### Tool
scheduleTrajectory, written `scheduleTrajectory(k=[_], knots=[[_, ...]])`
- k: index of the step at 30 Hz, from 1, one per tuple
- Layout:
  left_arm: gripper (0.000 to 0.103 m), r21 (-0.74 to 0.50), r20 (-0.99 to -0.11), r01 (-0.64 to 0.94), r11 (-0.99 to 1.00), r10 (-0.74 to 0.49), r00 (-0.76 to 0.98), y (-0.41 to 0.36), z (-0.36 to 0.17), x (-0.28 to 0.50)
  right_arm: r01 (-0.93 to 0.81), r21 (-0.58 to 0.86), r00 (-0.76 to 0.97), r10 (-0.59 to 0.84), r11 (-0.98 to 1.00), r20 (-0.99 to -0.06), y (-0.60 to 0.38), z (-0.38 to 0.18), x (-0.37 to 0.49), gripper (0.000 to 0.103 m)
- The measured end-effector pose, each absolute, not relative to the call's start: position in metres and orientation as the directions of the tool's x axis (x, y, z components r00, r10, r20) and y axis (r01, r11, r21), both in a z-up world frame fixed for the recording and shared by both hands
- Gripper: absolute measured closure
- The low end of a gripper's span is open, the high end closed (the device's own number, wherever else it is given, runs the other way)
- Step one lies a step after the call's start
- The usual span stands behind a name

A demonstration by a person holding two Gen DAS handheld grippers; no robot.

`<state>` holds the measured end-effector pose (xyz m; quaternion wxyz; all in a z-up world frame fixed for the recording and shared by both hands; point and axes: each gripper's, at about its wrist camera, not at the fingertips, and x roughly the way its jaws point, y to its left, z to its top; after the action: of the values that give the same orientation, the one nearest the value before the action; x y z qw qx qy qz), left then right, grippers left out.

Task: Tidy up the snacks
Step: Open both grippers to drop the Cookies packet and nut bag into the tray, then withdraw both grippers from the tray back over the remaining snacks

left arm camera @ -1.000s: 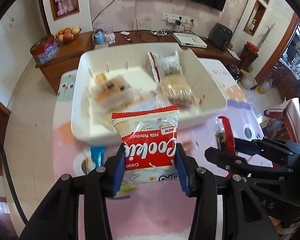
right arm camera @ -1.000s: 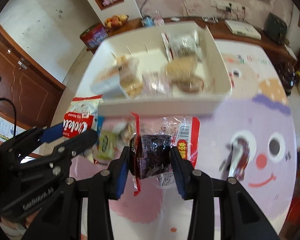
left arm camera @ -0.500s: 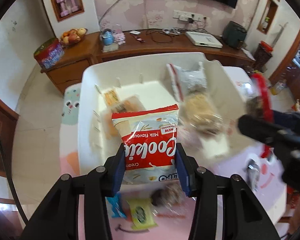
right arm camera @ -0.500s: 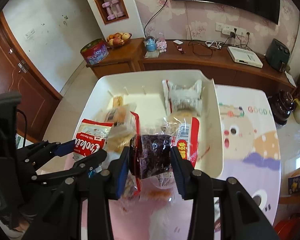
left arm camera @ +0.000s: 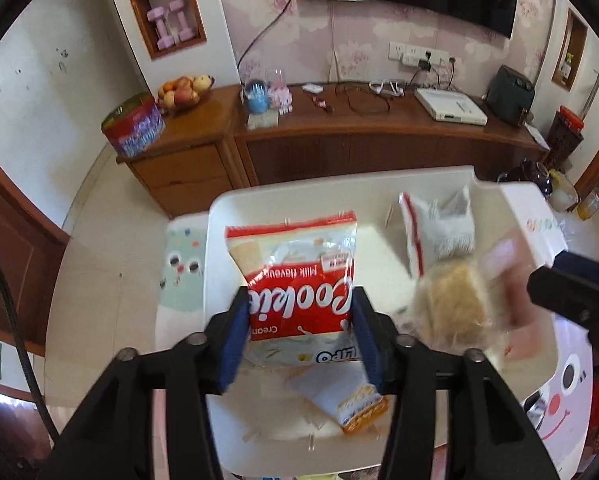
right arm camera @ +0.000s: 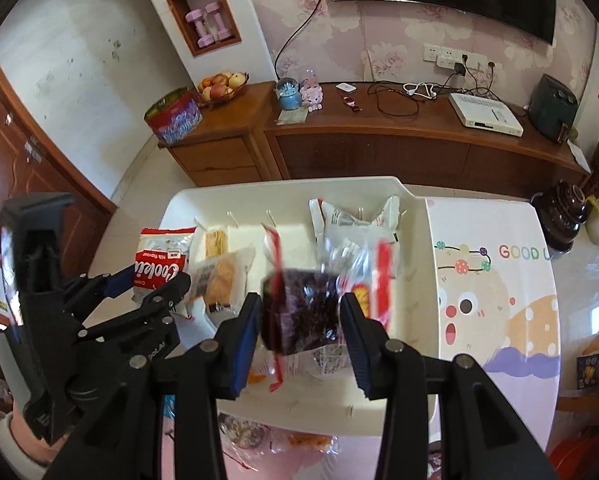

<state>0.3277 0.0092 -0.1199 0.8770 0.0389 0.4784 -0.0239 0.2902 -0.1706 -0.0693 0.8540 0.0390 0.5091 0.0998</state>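
White bin (left arm camera: 379,196), cookie packet (left arm camera: 299,276), bread (left arm camera: 451,304), wooden sideboard (left arm camera: 379,140).

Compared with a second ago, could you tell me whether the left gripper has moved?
Yes. The left gripper carried the cookie packet forward from the table edge to above the white tray; its jaws are now opening.

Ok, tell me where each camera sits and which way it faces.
Left wrist: on the left gripper, tilted down over the white bin; its opening jaws flank the cookie packet.
Right wrist: on the right gripper, tilted down; jaws grip the dark snack.
Shared: bin, cookie packet, wooden sideboard.
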Motion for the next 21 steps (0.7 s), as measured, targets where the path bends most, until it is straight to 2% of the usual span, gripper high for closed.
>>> scheduleTrajectory(k=[1,3,9,21], knots=[[0.029,0.045,-0.835,0.073,0.996,-0.002,0.550,0.008,-0.113,0.328,-0.127,0.171,0.465,0.212,0.977,-0.860,-0.171,-0.067,0.291,0.062],[0.017,0.029,-0.813,0.055,0.998,-0.009,0.582,0.009,-0.097,0.326,-0.118,0.175,0.476,0.210,0.978,-0.854,-0.174,-0.061,0.293,0.062],[0.015,-0.034,-0.813,0.056,0.998,-0.061,0.578,0.014,-0.073,0.321,-0.103,0.163,0.501,0.193,0.981,-0.844,-0.176,-0.047,0.290,0.061],[0.015,-0.049,-0.780,0.075,0.996,-0.085,0.620,0.033,-0.028,0.280,-0.103,0.154,0.536,0.185,0.983,-0.824,-0.167,-0.011,0.260,0.061]])
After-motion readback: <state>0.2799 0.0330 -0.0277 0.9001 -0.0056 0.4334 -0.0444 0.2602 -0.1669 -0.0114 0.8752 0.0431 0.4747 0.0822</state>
